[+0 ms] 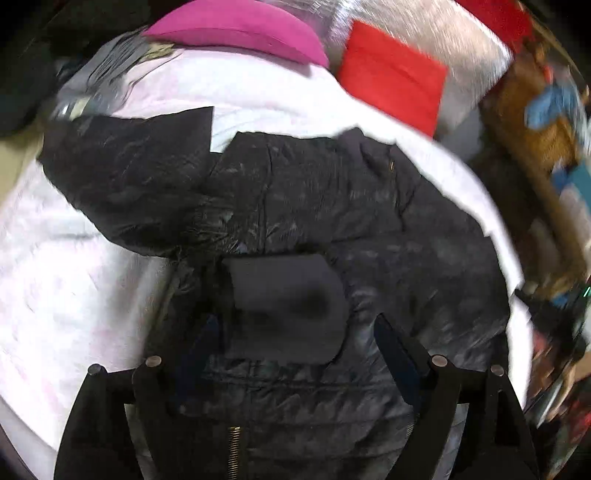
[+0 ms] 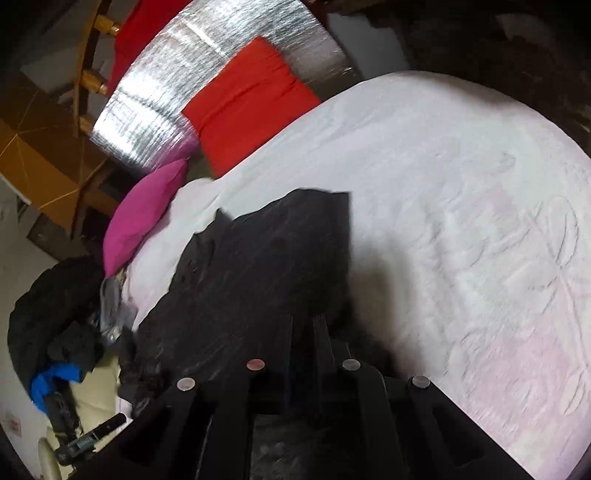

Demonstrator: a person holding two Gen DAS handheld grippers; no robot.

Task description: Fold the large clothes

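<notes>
A black quilted jacket point(image 1: 303, 206) lies spread on a white bedspread point(image 1: 55, 280), one sleeve point(image 1: 122, 177) out to the left and a dark knit cuff point(image 1: 288, 306) folded over its middle. My left gripper point(image 1: 295, 332) hovers open over the jacket near the cuff, holding nothing. In the right wrist view the jacket point(image 2: 258, 266) rises from the white bedspread point(image 2: 461, 221). My right gripper point(image 2: 304, 325) is shut on the jacket's fabric, its fingers close together.
A magenta pillow point(image 1: 236, 29) point(image 2: 140, 218) and a red pillow point(image 1: 391, 77) point(image 2: 251, 103) lie at the bed's head against a silver foil headboard point(image 2: 207, 70). A pile of dark and blue clothes point(image 2: 55, 332) sits off the bed's side. Wooden furniture point(image 2: 37, 158) stands beyond.
</notes>
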